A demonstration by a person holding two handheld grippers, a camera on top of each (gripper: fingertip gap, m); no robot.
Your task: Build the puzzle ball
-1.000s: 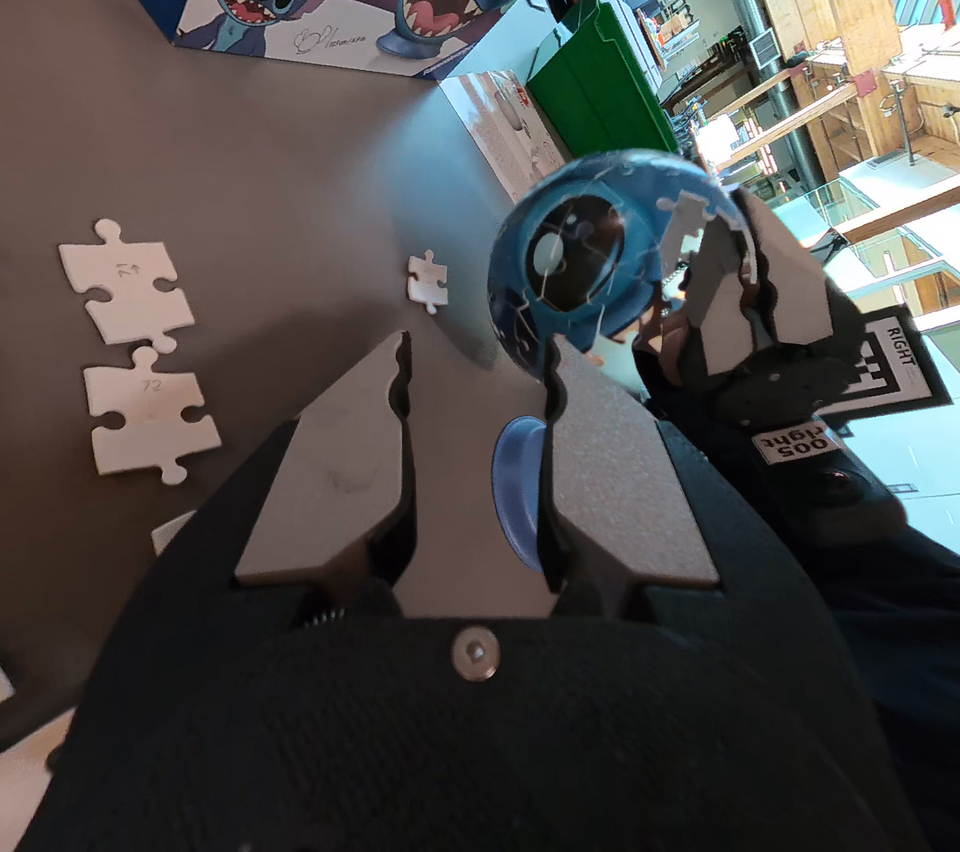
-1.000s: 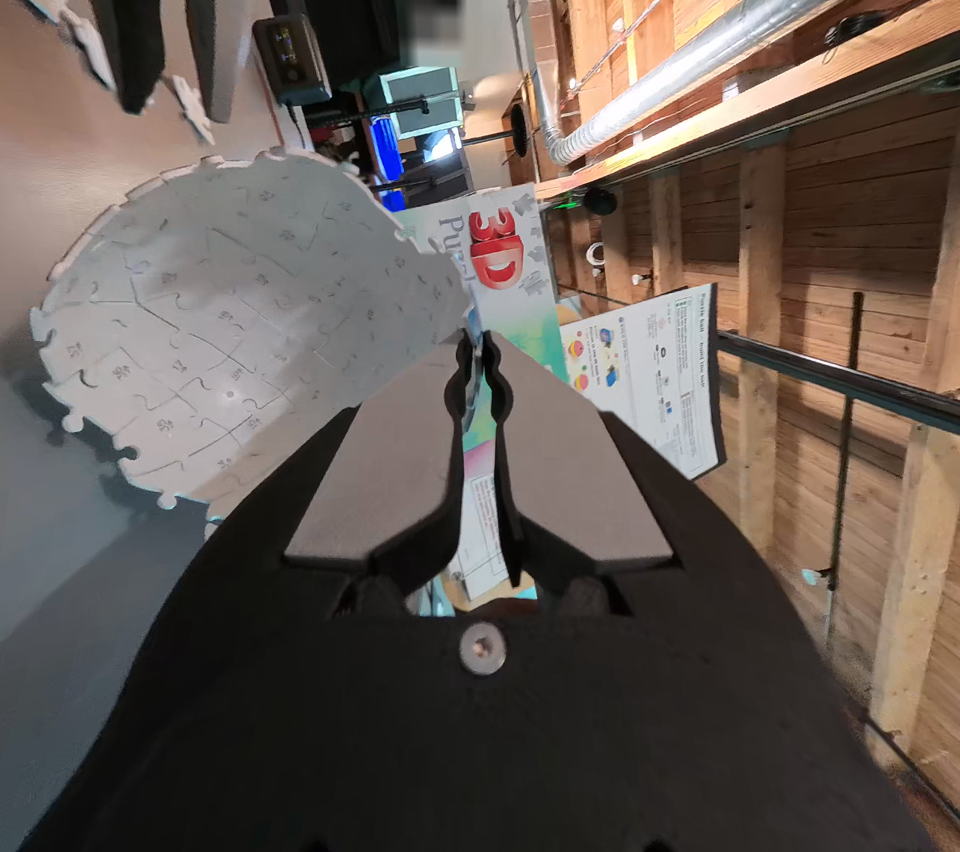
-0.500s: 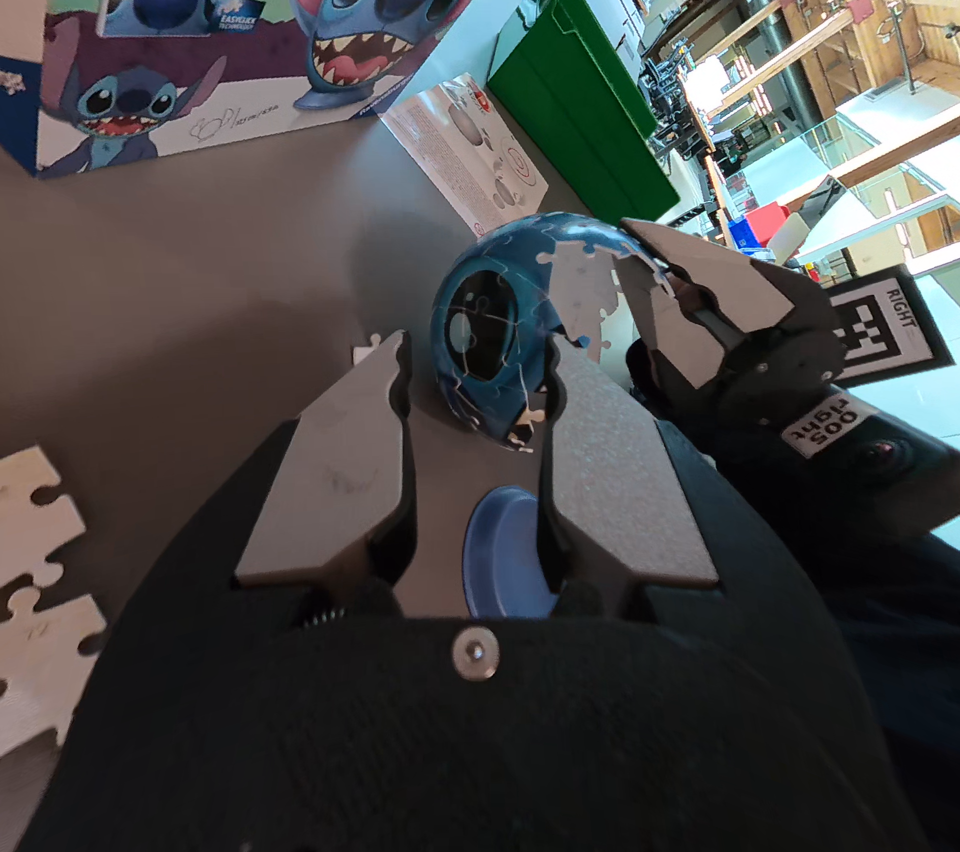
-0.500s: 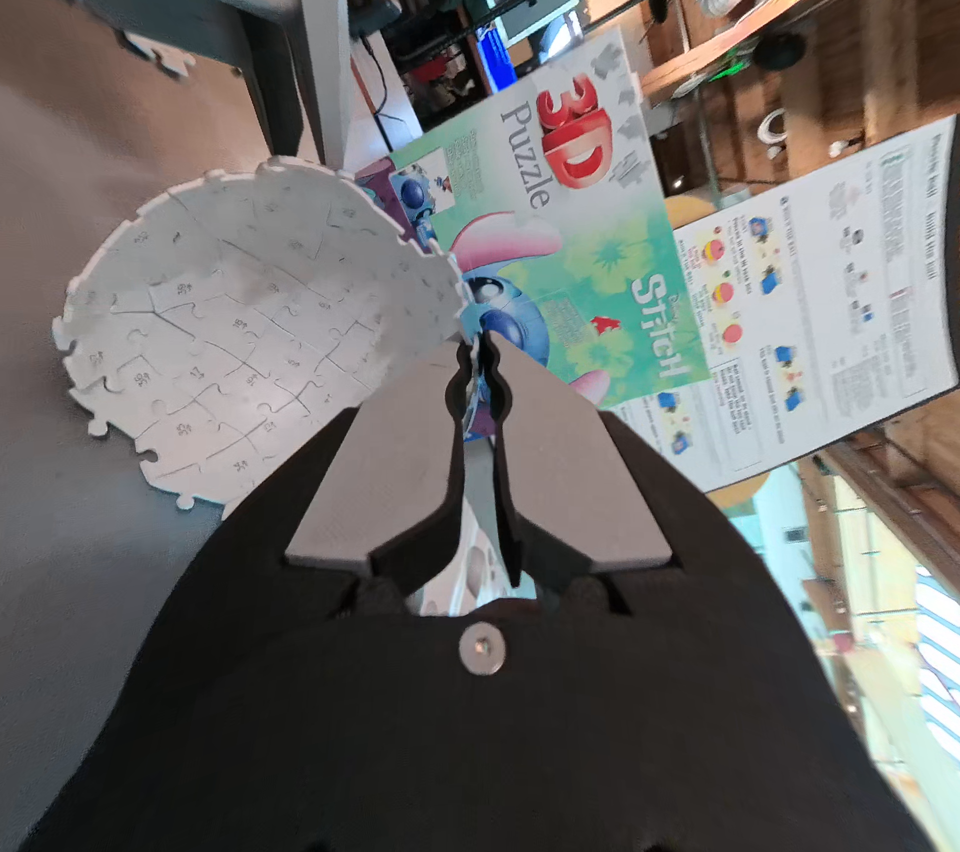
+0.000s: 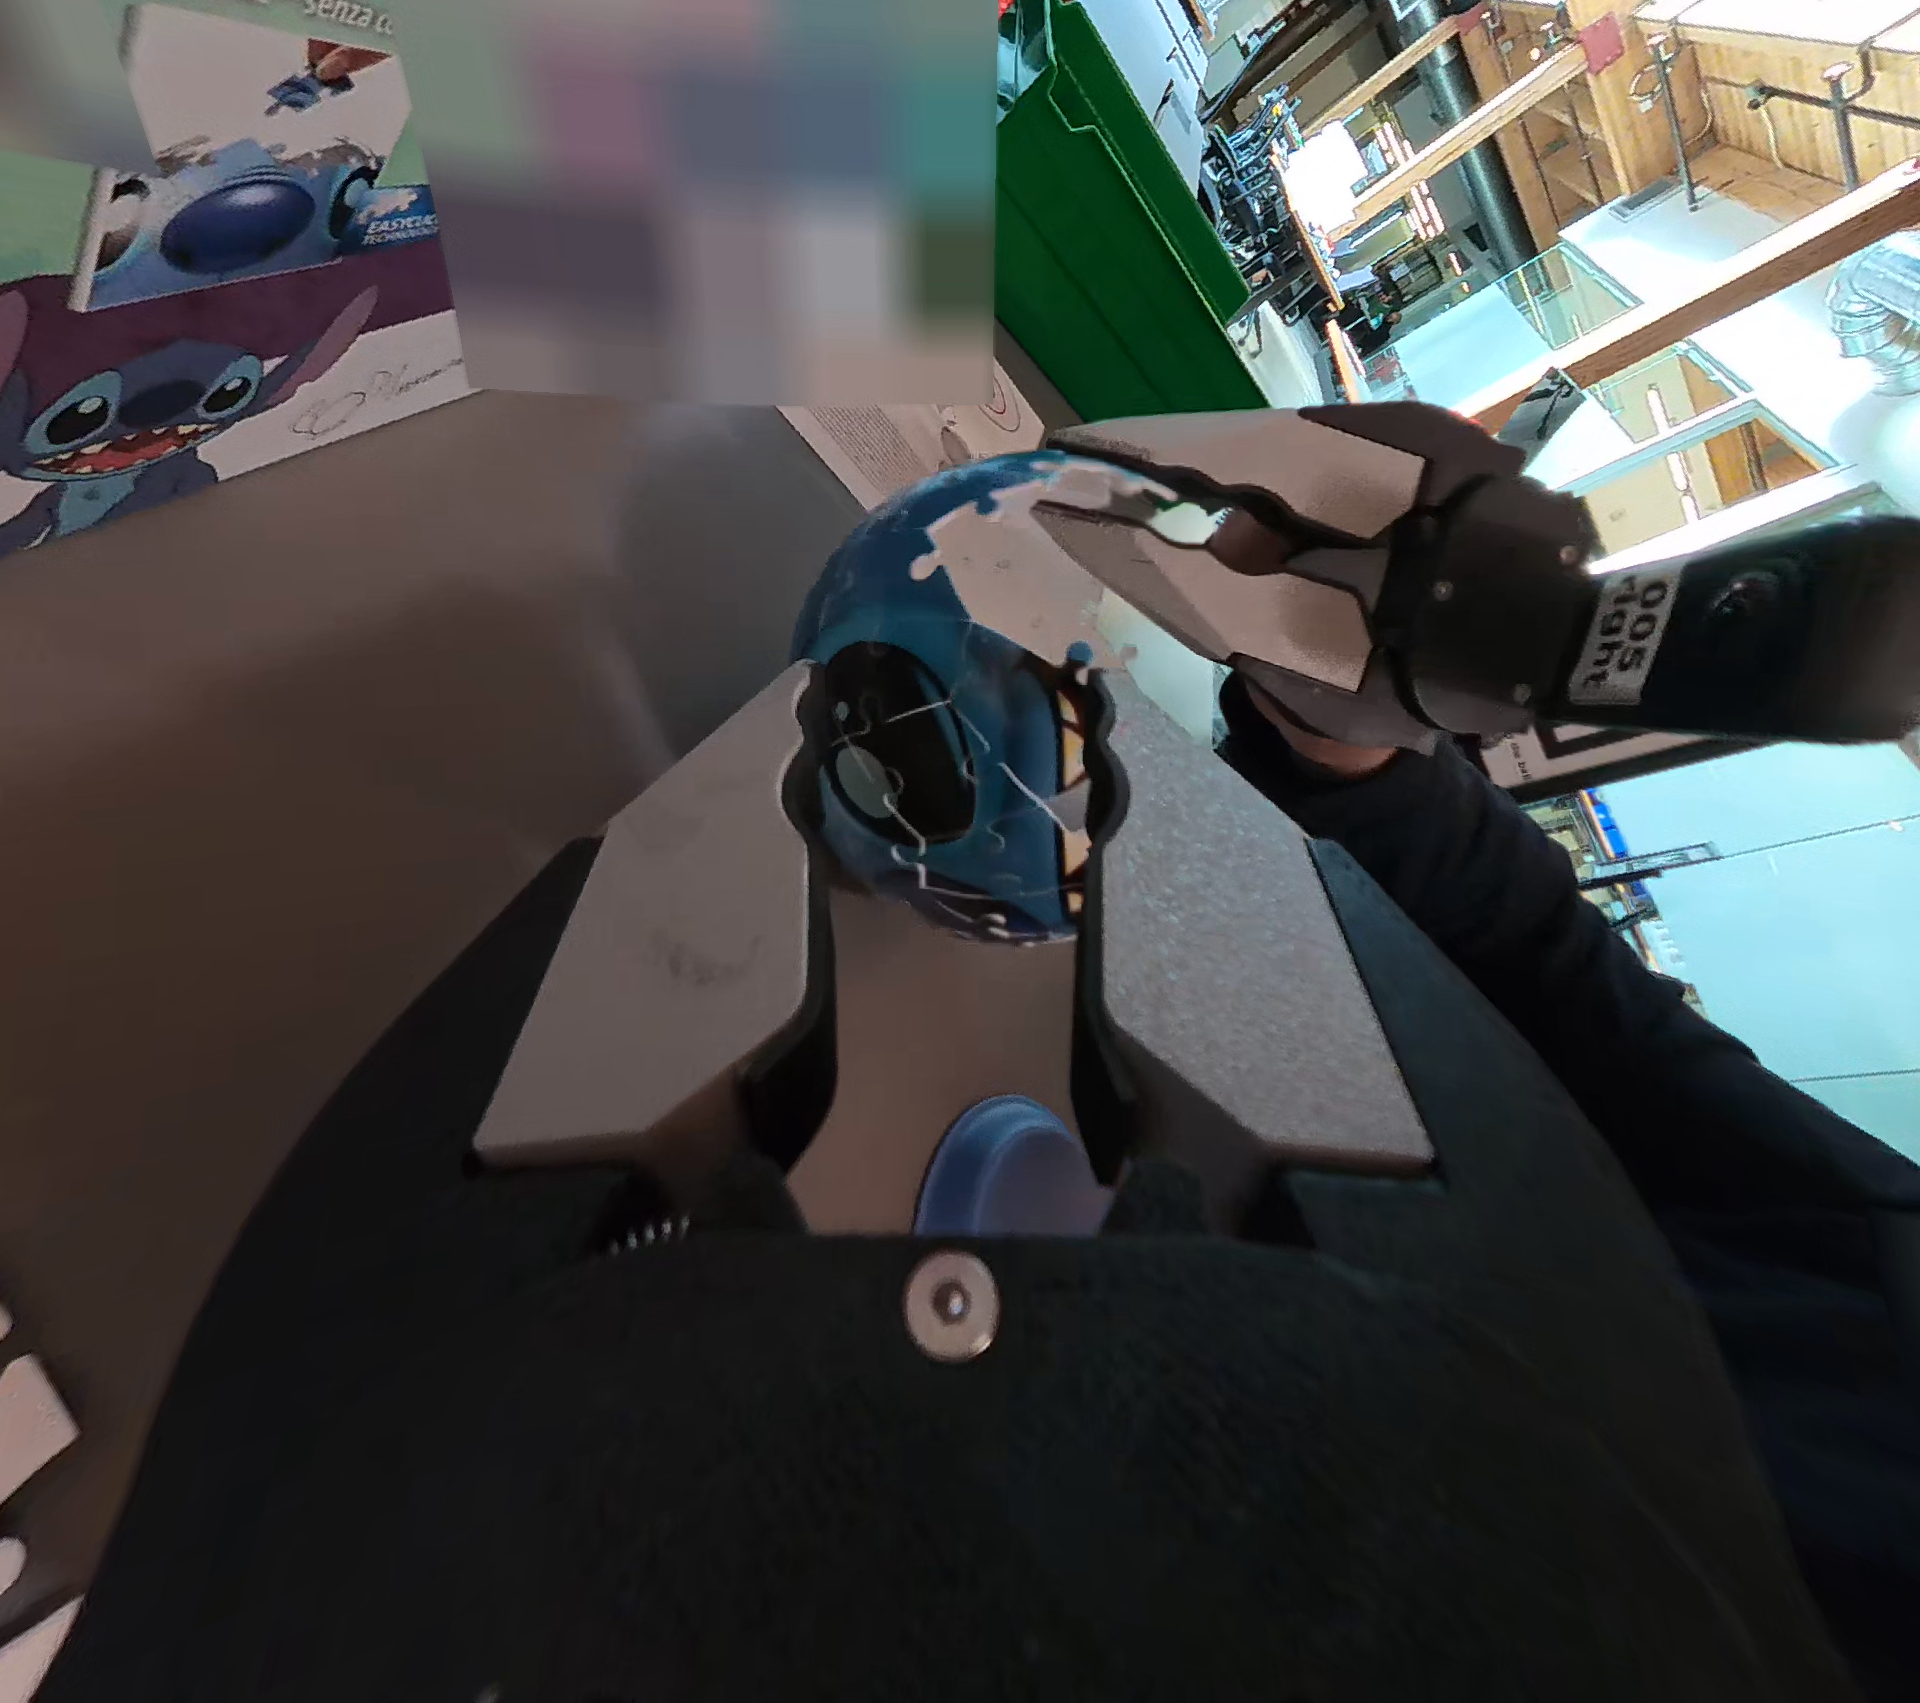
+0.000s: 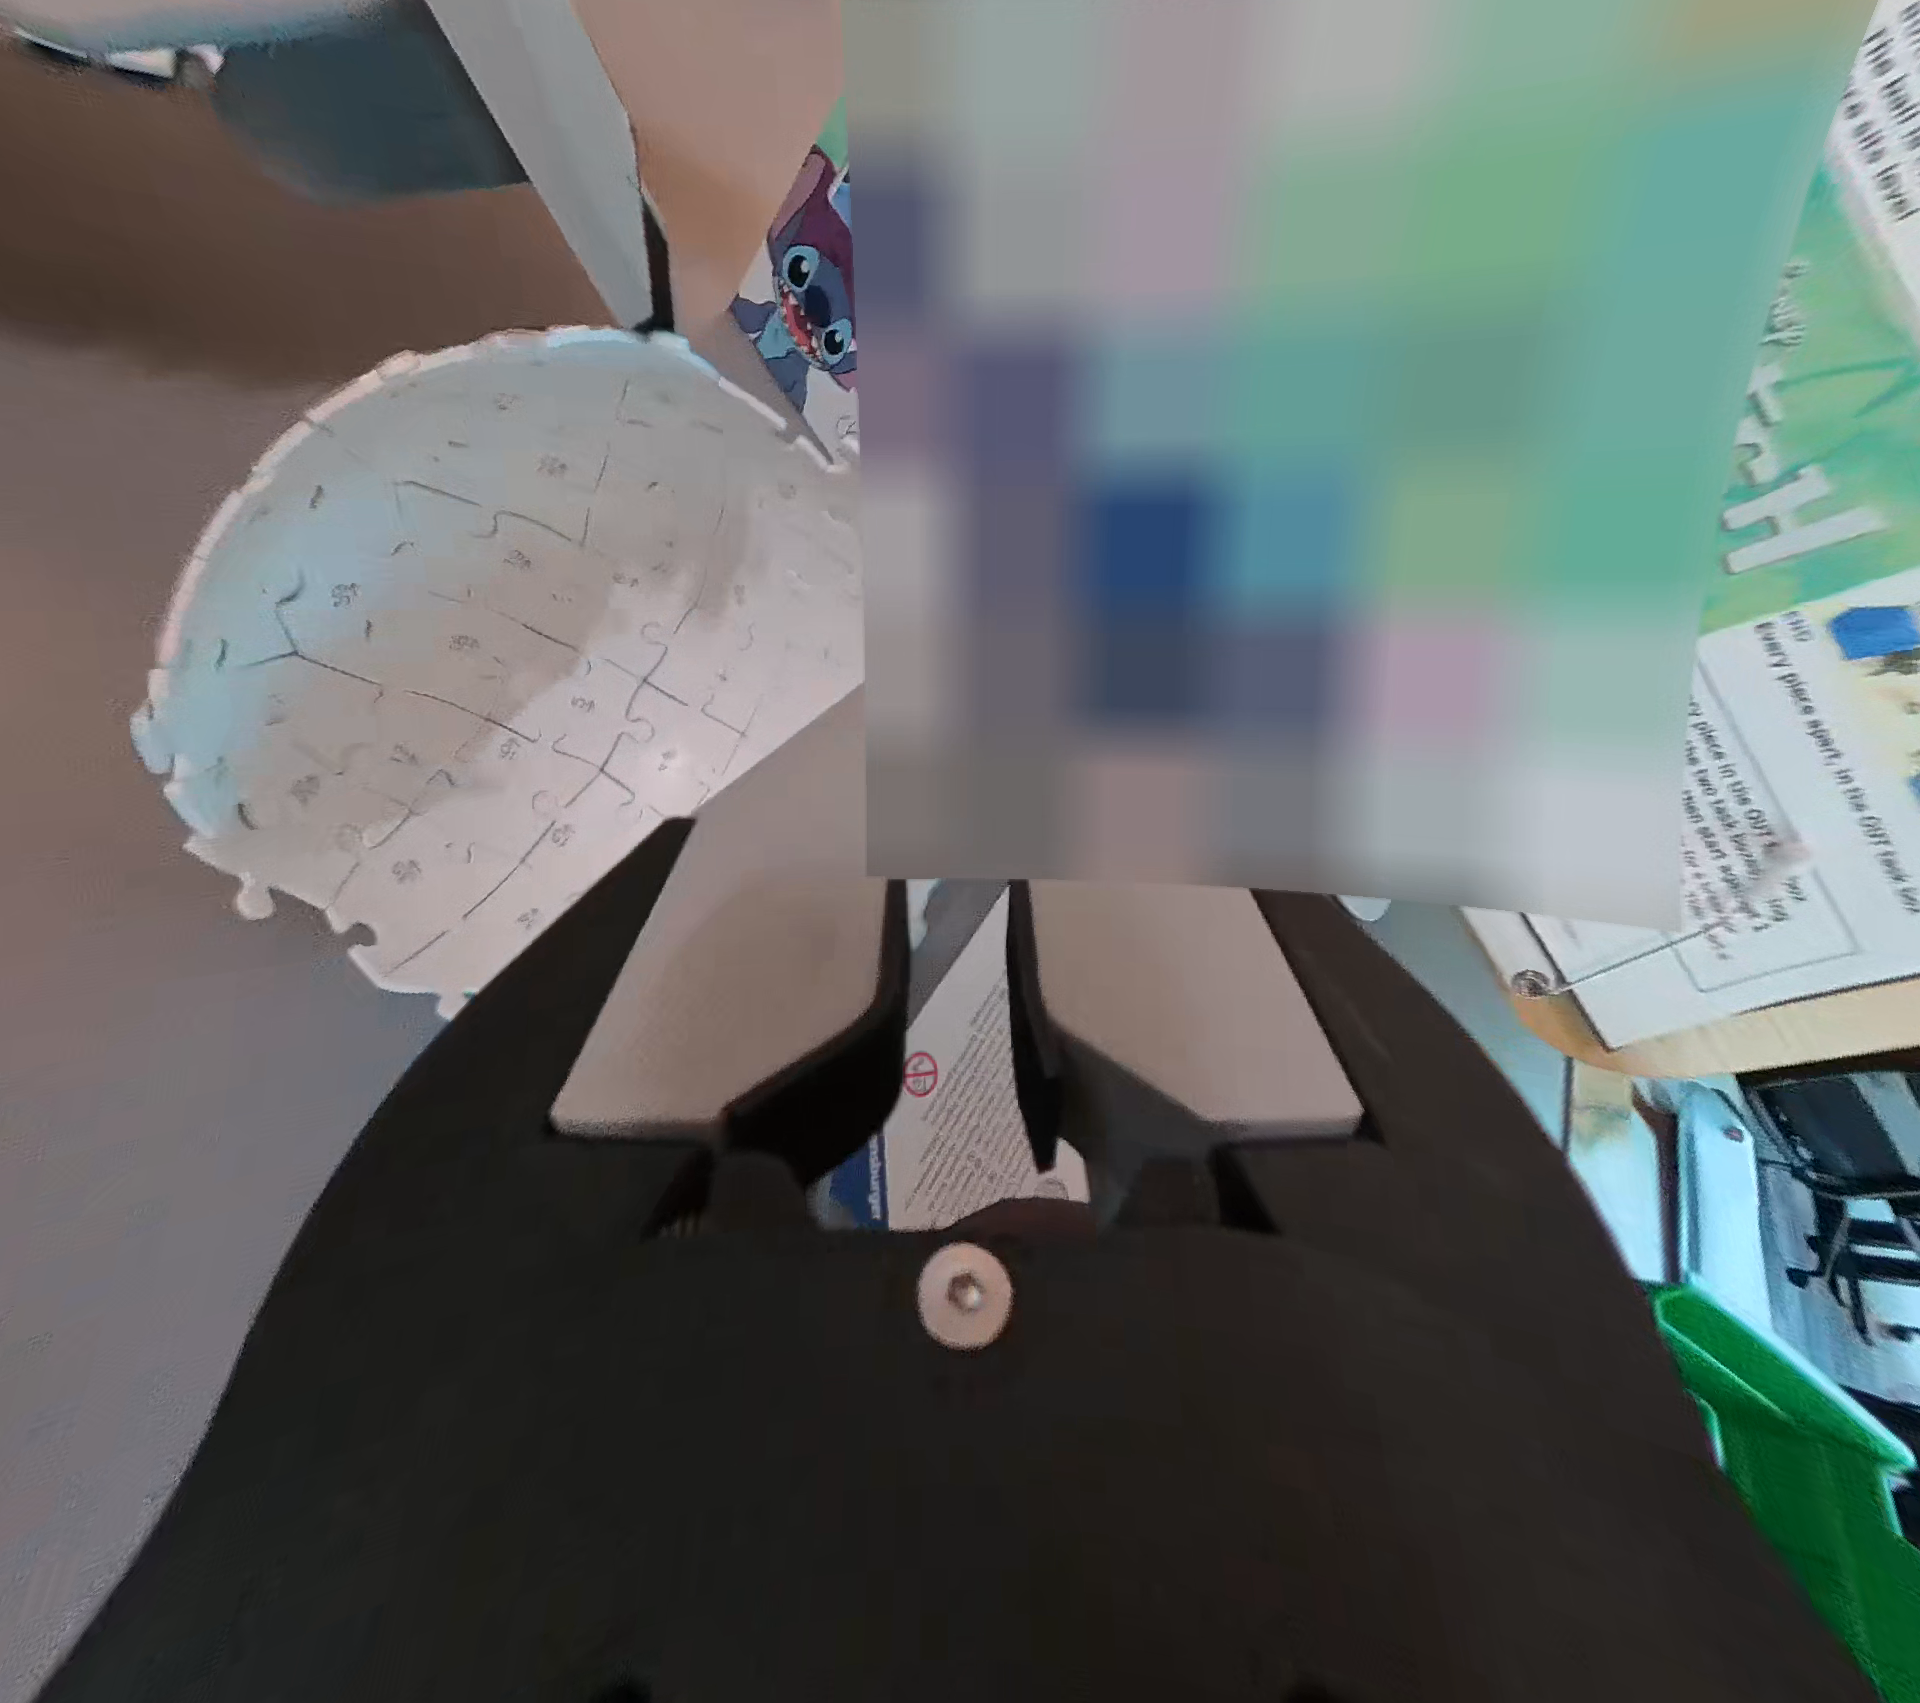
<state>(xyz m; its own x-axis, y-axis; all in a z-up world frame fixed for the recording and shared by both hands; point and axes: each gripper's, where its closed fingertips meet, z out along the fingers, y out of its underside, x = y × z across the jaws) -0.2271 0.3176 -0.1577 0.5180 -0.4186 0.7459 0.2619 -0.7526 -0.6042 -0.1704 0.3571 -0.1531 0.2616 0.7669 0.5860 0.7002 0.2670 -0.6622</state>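
The puzzle ball is a half-built blue shell point(image 5: 935, 791) with a dark eye printed on it. In the right wrist view its white numbered inside point(image 6: 468, 645) faces me. My left gripper point(image 5: 951, 718) is open, and the shell sits between its fingertips, close to both. My right gripper point(image 5: 1049, 500) comes in from the upper right and is shut on the shell's jagged top rim. In the right wrist view its fingers point(image 6: 727, 978) stand close together and a mosaic patch hides the tips. A blue round stand point(image 5: 997, 1165) lies on the table between the left finger bases.
The puzzle box point(image 5: 156, 406) stands behind the shell, also in the right wrist view point(image 6: 1766, 510). A leaflet point(image 5: 914, 448) and a green bin point(image 5: 1101, 282) lie beyond. A white loose piece point(image 5: 31, 1435) is at the left edge. The table point(image 5: 312, 770) is grey-brown. Across from one pair of fingers to the other is roughly 8 cm. From my left tips it is roughly 15 cm to the white loose piece point(image 5: 31, 1435); from my right, 20 cm.
My left gripper has moved forward, so the shell now sits between its fingertips. The loose white pieces have slid out of view. My right gripper has swung round, still holding the rim.
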